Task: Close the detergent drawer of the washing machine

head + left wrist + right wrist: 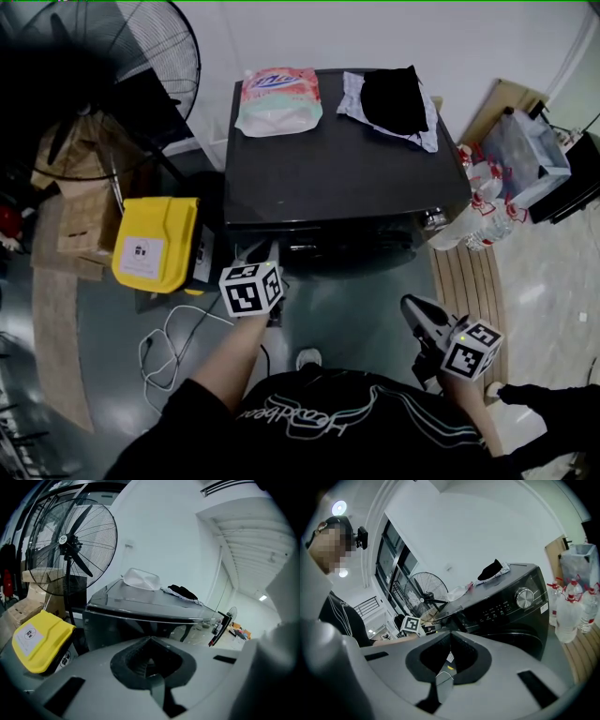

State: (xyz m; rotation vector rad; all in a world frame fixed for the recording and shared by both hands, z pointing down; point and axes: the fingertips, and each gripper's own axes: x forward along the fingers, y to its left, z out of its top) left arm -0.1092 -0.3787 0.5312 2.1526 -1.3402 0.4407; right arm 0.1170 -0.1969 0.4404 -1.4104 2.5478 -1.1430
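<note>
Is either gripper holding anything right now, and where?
Nothing is held. The left gripper has its jaws together and empty, near the washing machine front. The right gripper is shut and empty too.

Beyond your left gripper (266, 249) jaws: glossy black washing machine (347, 178). Left of those jaws: yellow container (157, 242) with a white label. Farther beyond: pink-and-white pouch (279, 98); black cloth (394, 98) on white cloth (351, 94). Your marker cubes (251, 289): black-and-white squares.

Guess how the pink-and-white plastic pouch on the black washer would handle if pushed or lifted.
The pink-and-white plastic pouch lies slumped and creased, so it would probably sag, not lift rigid. Flat as it lies, it's unlikely to roll or tip. The glossy black washing machine top suggests a push would slide it.
</note>
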